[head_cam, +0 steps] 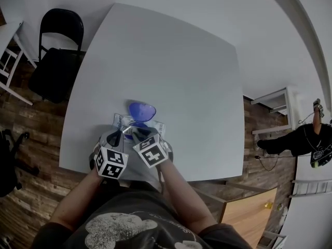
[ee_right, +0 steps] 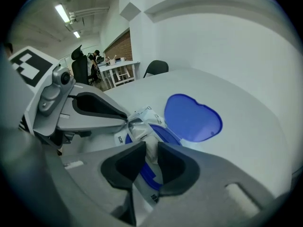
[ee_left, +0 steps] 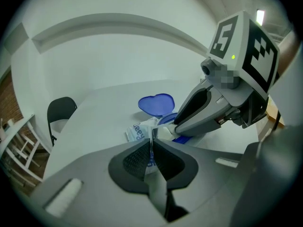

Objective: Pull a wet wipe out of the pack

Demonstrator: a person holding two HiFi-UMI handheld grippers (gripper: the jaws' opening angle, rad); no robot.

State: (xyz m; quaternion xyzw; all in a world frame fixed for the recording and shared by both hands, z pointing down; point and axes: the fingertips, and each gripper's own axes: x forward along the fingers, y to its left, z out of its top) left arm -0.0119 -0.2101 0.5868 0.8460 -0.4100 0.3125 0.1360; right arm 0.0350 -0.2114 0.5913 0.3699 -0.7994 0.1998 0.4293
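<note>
A wet wipe pack (head_cam: pixel 157 126) lies near the front edge of the white table (head_cam: pixel 171 71), its blue heart-shaped lid (head_cam: pixel 142 110) flipped open towards the far side. My left gripper (ee_left: pixel 152 145) is shut on the pack's crinkled foil edge (ee_left: pixel 138 132); in the right gripper view its tips (ee_right: pixel 129 121) pinch that corner. My right gripper (ee_right: pixel 151 151) points steeply down over the blue-rimmed opening. A white wipe (ee_right: pixel 150 141) stands up out of the opening, and the right pads close on it from both sides. In the head view both marker cubes hide the jaws.
A black folding chair (head_cam: pixel 57 56) stands at the table's far left, with a white chair (head_cam: pixel 10 61) beyond it. White shelving (head_cam: pixel 275 108) and a person (head_cam: pixel 311 139) are off to the right. The table's front edge (head_cam: pixel 207 178) runs close to my arms.
</note>
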